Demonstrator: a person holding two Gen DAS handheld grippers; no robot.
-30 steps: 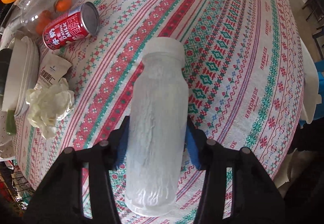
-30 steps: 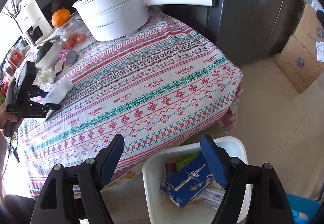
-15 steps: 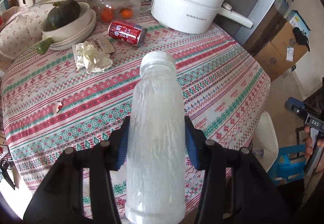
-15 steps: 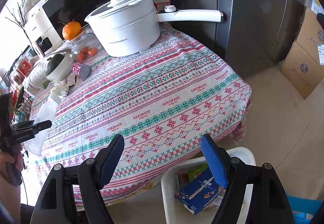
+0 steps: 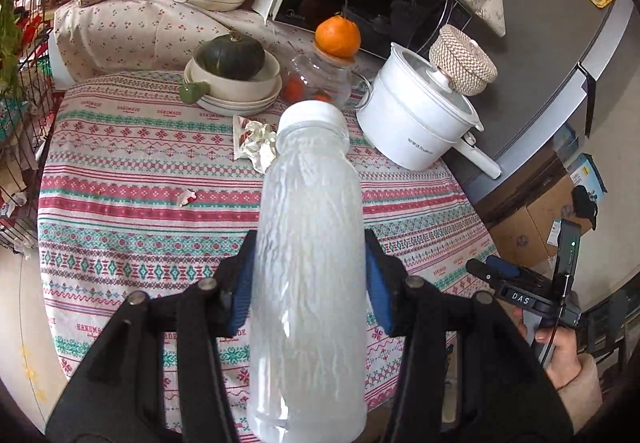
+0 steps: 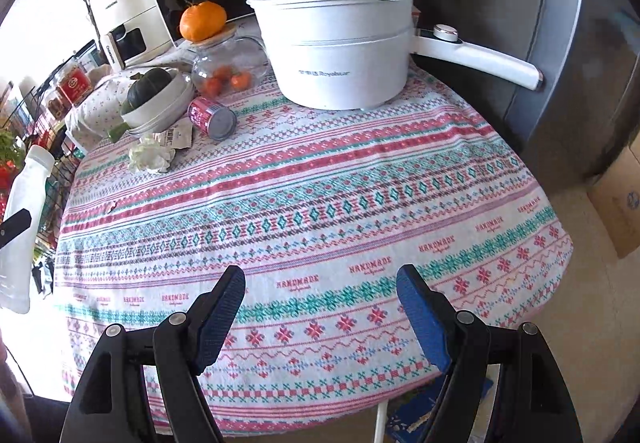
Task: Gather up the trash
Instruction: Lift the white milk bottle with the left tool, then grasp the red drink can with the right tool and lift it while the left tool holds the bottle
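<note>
Between the blue pads of the left gripper (image 5: pixel 308 279) sits a frosted plastic bottle (image 5: pixel 308 243) with a white cap, clamped at mid-body and held clear above the patterned tablecloth (image 5: pixel 120 211). The body looks thin and crinkled, so I judge a hard squeeze could buckle it, and it could slide out through the pads during a fast swing. The right gripper (image 6: pixel 320 311) stands wide open with nothing in it, low over the near edge of the table. Just below it, only a white bin rim (image 6: pixel 380 423) peeks out, so a throw from the far side of the table could miss. Farther ahead of the right tongs lie the remaining trash: a crumpled tissue (image 6: pixel 150 157), a small wrapper (image 6: pixel 176 135) and a red can (image 6: pixel 212 115) on its side. The can could roll if nudged. Beyond them stand a glass jar (image 6: pixel 224 67) topped with an orange (image 6: pixel 202 21) and a white pot (image 6: pixel 336 55); a careless reach could knock these.
</note>
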